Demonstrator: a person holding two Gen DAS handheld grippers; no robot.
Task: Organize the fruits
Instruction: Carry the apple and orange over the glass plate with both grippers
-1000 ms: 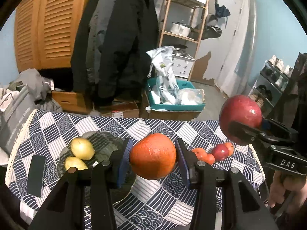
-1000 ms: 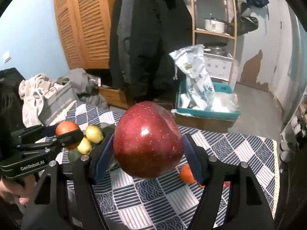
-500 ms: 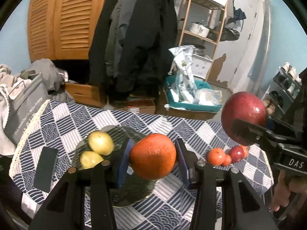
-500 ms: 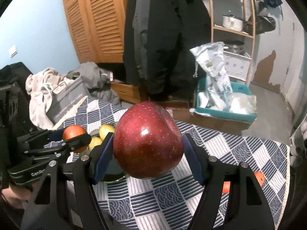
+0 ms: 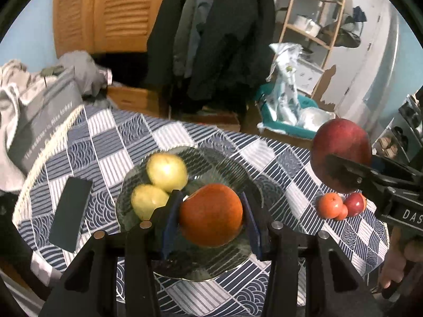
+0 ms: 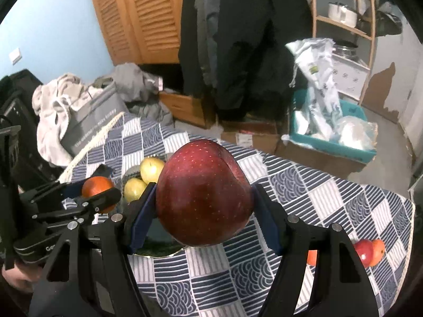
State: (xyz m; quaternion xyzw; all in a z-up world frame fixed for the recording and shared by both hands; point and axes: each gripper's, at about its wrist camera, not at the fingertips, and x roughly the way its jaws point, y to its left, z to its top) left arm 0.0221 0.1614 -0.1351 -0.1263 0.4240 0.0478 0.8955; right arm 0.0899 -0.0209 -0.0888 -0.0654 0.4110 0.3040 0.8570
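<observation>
My left gripper [image 5: 210,215] is shut on an orange [image 5: 211,214] and holds it over the dark glass plate [image 5: 227,163]. Two yellow-green pears [image 5: 166,171] lie on the plate's left side. My right gripper [image 6: 203,198] is shut on a big red apple [image 6: 203,195], held above the table to the right of the plate; the apple also shows in the left wrist view [image 5: 341,153]. The left gripper and its orange [image 6: 96,189] show at the left of the right wrist view. A small cluster of red and orange fruits [image 5: 339,206] lies on the tablecloth at the right.
A dark phone [image 5: 71,211] lies on the blue-and-white patterned tablecloth [image 5: 111,142] left of the plate. Behind the table are a grey box [image 5: 42,126], clothes, hanging coats, a teal bin [image 5: 288,121] and a wooden shelf.
Both grippers have moved left and tilted down over the table. The plate with the pears now sits under the orange; the apple has come closer to the plate.
</observation>
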